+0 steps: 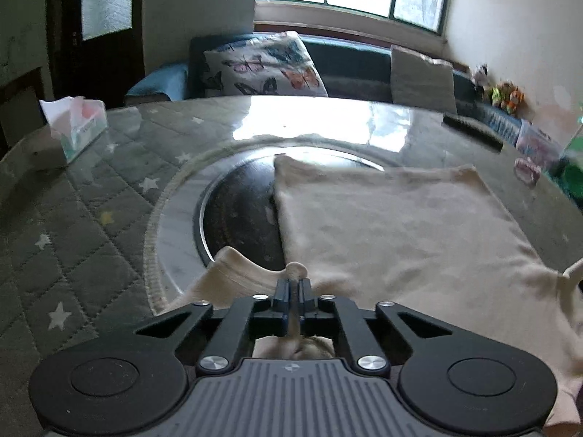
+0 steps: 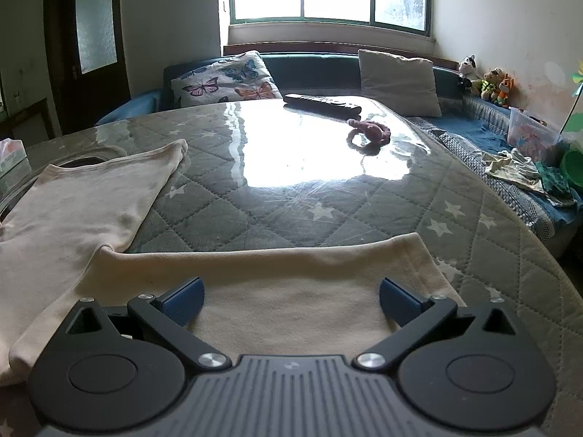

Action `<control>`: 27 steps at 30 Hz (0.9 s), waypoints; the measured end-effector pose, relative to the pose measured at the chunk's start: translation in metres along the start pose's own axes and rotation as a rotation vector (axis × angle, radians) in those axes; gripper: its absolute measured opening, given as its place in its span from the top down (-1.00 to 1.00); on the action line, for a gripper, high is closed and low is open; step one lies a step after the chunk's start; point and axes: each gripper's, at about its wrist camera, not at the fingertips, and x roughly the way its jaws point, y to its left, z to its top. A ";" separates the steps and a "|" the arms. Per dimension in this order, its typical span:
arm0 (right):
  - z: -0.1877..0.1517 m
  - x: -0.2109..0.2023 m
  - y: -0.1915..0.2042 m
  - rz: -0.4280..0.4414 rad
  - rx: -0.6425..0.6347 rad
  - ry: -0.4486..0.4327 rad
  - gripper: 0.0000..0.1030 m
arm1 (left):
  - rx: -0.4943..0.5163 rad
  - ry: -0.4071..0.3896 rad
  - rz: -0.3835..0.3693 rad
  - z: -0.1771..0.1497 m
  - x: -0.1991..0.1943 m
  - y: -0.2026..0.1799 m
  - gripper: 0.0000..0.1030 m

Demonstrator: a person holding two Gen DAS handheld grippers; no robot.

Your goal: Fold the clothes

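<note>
A cream shirt [image 1: 393, 225] lies spread on the quilted table, its body flat and reaching toward the far side. My left gripper [image 1: 293, 287] is shut on a bunched fold of that shirt near its sleeve [image 1: 233, 273], which is lifted off the table. In the right wrist view the same cream shirt [image 2: 73, 211] lies at the left, and its other sleeve [image 2: 291, 276] stretches across just in front of my right gripper [image 2: 291, 298]. That gripper is open, its blue pads [image 2: 186, 296] wide apart above the sleeve and holding nothing.
A glass sheet covers the grey star-quilted table [image 2: 328, 211]. A tissue box [image 1: 74, 125] stands at the far left, a remote [image 2: 322, 105] and a pink toy [image 2: 370, 133] at the far side. A dark round inset [image 1: 237, 215] sits left of the shirt. A sofa with cushions [image 2: 226, 82] lies beyond.
</note>
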 end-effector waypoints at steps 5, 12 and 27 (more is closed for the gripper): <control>0.000 0.000 0.000 -0.001 0.000 0.000 -1.00 | -0.090 -0.078 0.046 0.003 -0.031 0.026 0.91; 0.000 0.000 0.000 -0.003 -0.001 0.000 -1.00 | -0.171 -0.168 0.158 -0.006 -0.081 0.069 0.91; 0.018 -0.027 0.060 0.143 -0.166 0.001 -1.00 | -0.250 -0.150 0.340 -0.062 -0.112 0.128 0.91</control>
